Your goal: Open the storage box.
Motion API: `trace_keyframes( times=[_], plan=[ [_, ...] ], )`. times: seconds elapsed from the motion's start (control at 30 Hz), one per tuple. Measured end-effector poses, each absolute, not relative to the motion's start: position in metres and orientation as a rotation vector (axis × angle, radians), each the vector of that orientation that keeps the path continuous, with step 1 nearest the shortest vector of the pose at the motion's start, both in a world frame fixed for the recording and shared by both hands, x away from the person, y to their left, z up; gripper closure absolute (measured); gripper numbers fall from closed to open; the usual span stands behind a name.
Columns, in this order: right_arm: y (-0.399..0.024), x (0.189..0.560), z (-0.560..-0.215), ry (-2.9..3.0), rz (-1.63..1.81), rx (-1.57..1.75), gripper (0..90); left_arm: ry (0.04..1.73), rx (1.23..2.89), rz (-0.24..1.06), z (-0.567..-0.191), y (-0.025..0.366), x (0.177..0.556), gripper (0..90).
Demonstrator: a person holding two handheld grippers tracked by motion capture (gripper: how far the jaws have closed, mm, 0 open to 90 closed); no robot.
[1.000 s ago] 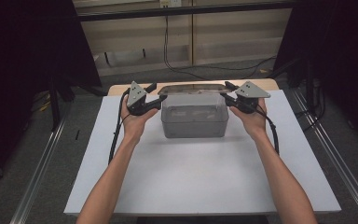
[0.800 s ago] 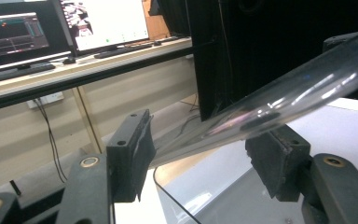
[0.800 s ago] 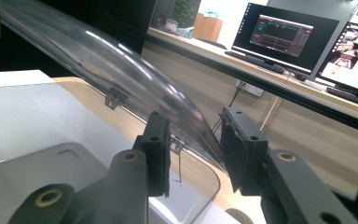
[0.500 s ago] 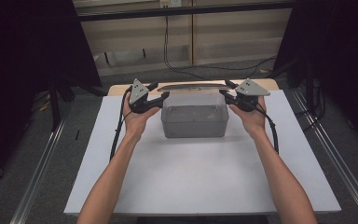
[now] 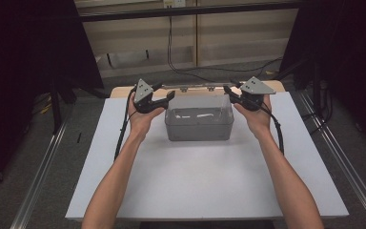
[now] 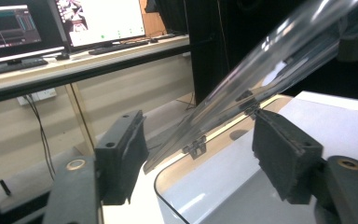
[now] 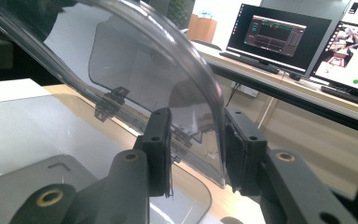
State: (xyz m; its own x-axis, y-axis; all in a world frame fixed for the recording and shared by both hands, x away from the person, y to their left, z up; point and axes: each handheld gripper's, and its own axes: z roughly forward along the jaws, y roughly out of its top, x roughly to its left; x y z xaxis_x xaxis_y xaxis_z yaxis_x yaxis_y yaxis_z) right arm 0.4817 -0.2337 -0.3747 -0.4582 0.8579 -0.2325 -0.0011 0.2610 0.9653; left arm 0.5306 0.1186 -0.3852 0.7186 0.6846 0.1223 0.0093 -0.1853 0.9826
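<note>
— Tool on the right [image 7: 196, 154]: what's it doing?
— Pinching the edge of the clear hinged lid [image 7: 135, 70], raised above the grey storage box [image 5: 198, 123] at the back of the white table [image 5: 205, 191].
— And the left tool [image 6: 205, 154]?
— Jaws wide, lid edge between them, ungripped.
— Opening it, then?
— Looks so. Next, I'd guess: swing it fully back on its hinges.

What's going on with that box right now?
A person works a gripper in each hand at a grey box on the white table. Its clear hinged lid is tilted up and open. The right gripper has its jaws either side of the lid's edge, apparently holding it. The left gripper is open, with the lid's other edge between its jaws, not clamped.
</note>
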Motion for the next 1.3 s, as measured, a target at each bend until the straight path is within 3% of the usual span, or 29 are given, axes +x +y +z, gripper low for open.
trace_keyframes(
  times=[0.37,0.8,0.93,1.3],
  plan=[
    [-0.233,0.486,-0.371,1.698,1.305,0.809,64.1,0.577,1.659,0.648,-0.387,0.11,0.545,30.8],
    [-0.233,0.491,-0.368,1.688,1.31,0.813,64.3,0.621,1.674,0.636,-0.39,0.113,0.556,42.2],
    [-0.234,0.492,-0.368,1.688,1.312,0.813,64.3,0.609,1.673,0.624,-0.393,0.111,0.558,49.3],
    [-0.234,0.499,-0.365,1.679,1.317,0.822,64.4,0.595,1.692,0.652,-0.394,0.112,0.563,54.9]
  ],
)
